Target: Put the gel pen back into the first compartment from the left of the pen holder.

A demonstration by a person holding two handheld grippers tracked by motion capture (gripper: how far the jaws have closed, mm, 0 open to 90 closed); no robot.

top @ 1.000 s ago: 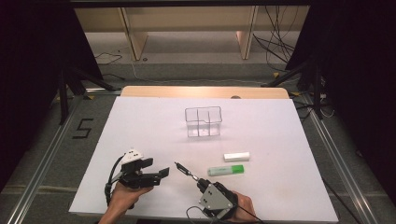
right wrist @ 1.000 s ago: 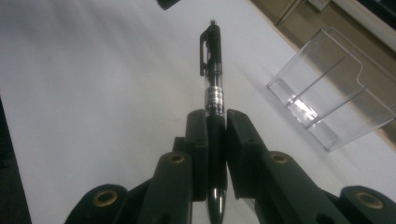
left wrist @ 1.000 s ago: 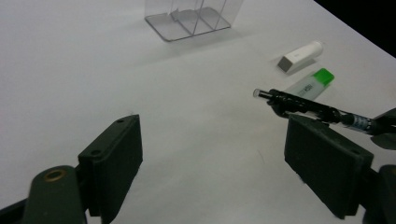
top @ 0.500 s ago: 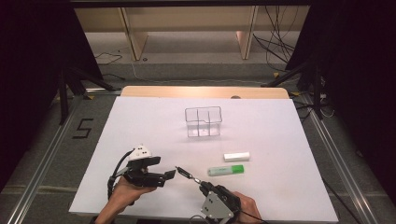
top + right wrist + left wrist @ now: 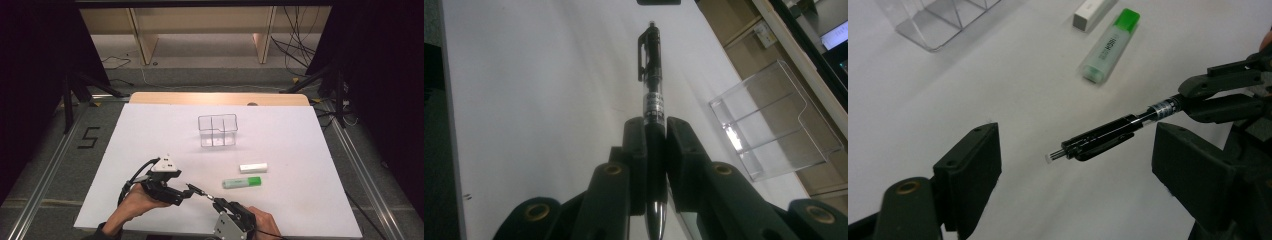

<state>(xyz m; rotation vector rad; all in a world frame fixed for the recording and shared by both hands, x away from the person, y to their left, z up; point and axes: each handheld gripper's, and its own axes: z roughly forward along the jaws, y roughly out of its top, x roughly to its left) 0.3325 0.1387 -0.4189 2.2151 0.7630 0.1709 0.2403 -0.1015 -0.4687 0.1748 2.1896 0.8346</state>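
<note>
Left side first: my left tongs (image 5: 184, 194) were spread wide apart, nothing between them, hovering just above the white bench (image 5: 150, 130). In the left gripper view the clicker end of the black pen (image 5: 1108, 136) sat right in the gap, not touching either jaw. Looked to me like a handover halfway done, receiving side lined up but not closed.

Moving right, my right tongs (image 5: 655, 131) were clamped on the pen's barrel near the tip end, holding it up off the bench with the clip end pointing at the left tongs.

Further right and back, the green highlighter (image 5: 242, 182) and the white eraser (image 5: 253, 167) lay flat on the bench, near each other, untouched. The clear divided organizer (image 5: 217, 131) stood well behind them and seemed empty. So I'd say barely started: pen lifted, nothing stowed.
</note>
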